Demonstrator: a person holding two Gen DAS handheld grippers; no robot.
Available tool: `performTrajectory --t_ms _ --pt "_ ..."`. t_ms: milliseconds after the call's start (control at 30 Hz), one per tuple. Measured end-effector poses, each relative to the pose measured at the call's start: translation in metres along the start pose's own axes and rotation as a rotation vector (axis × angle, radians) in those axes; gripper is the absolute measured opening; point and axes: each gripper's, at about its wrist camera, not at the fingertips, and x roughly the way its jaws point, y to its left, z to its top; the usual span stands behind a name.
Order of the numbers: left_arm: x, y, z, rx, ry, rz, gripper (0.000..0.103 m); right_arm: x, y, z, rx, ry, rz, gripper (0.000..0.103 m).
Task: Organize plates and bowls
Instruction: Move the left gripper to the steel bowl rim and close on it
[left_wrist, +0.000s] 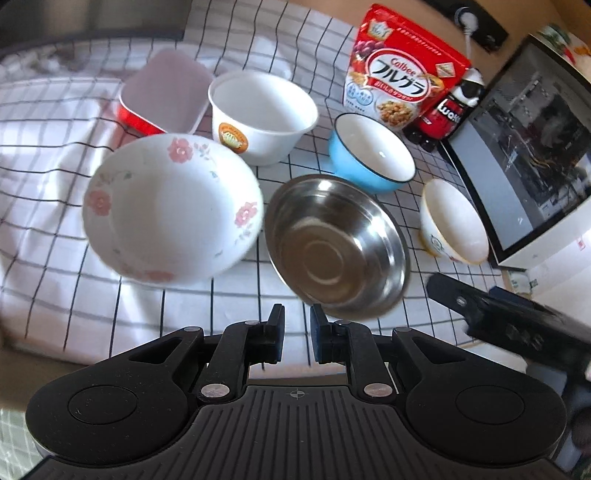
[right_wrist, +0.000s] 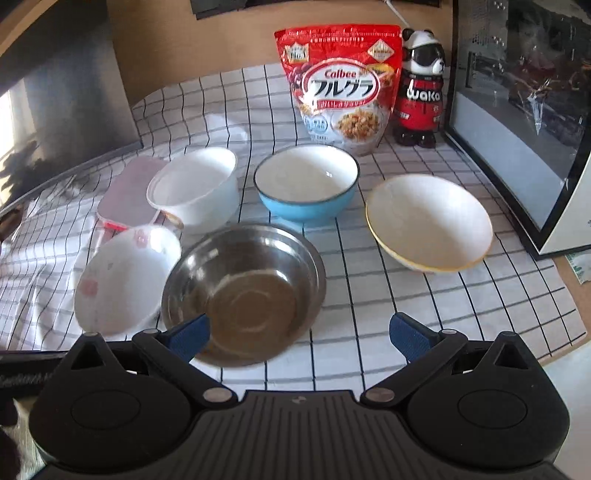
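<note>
Several bowls stand on a checked cloth. A floral white bowl (left_wrist: 171, 208) (right_wrist: 123, 278) is at the left. A steel bowl (left_wrist: 336, 245) (right_wrist: 245, 291) is beside it. Behind are a tall white bowl (left_wrist: 262, 116) (right_wrist: 195, 190) and a blue bowl (left_wrist: 371, 153) (right_wrist: 306, 182). A yellow-rimmed white bowl (left_wrist: 454, 221) (right_wrist: 430, 223) is at the right. My left gripper (left_wrist: 297, 323) is nearly shut and empty, just short of the steel bowl's near rim. My right gripper (right_wrist: 299, 334) is open and empty, its left finger by the steel bowl's near rim.
A red-and-pink lidded box (left_wrist: 164, 92) (right_wrist: 127, 194) sits at the back left. A red cereal bag (left_wrist: 400, 70) (right_wrist: 341, 86) and a panda bottle (left_wrist: 452, 109) (right_wrist: 421, 88) stand at the back. A microwave (left_wrist: 524, 158) (right_wrist: 524, 110) stands at the right.
</note>
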Motion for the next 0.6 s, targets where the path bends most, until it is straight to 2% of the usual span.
performTrajectory --t_ms 133,233,300,400,467,533,600 --pt "0.015 0.023 0.032 0.014 0.025 -0.161 0.016 0.004 0.006 0.004 0.013 -0.034 -0.067 0.103" --pt "0.031 0.03 0.051 0.06 0.043 -0.215 0.016 0.009 0.0 0.006 0.021 -0.046 -0.061 0.103" --pt "0.041 0.031 0.059 0.049 0.058 -0.202 0.016 0.018 -0.008 0.007 0.027 -0.019 -0.016 0.103" --pt "0.046 0.031 0.061 0.055 0.013 -0.191 0.016 0.041 -0.018 0.006 -0.008 0.013 0.019 0.1" --pt "0.051 0.027 0.06 0.091 -0.033 -0.117 0.017 0.06 -0.022 0.006 -0.057 0.024 0.026 0.093" --pt "0.054 0.025 0.057 0.068 -0.054 -0.025 0.017 0.076 -0.026 0.01 -0.11 0.045 0.057 0.088" --pt "0.057 0.024 0.057 0.025 -0.054 -0.012 0.017 0.09 -0.032 0.015 -0.147 0.058 0.116 0.084"
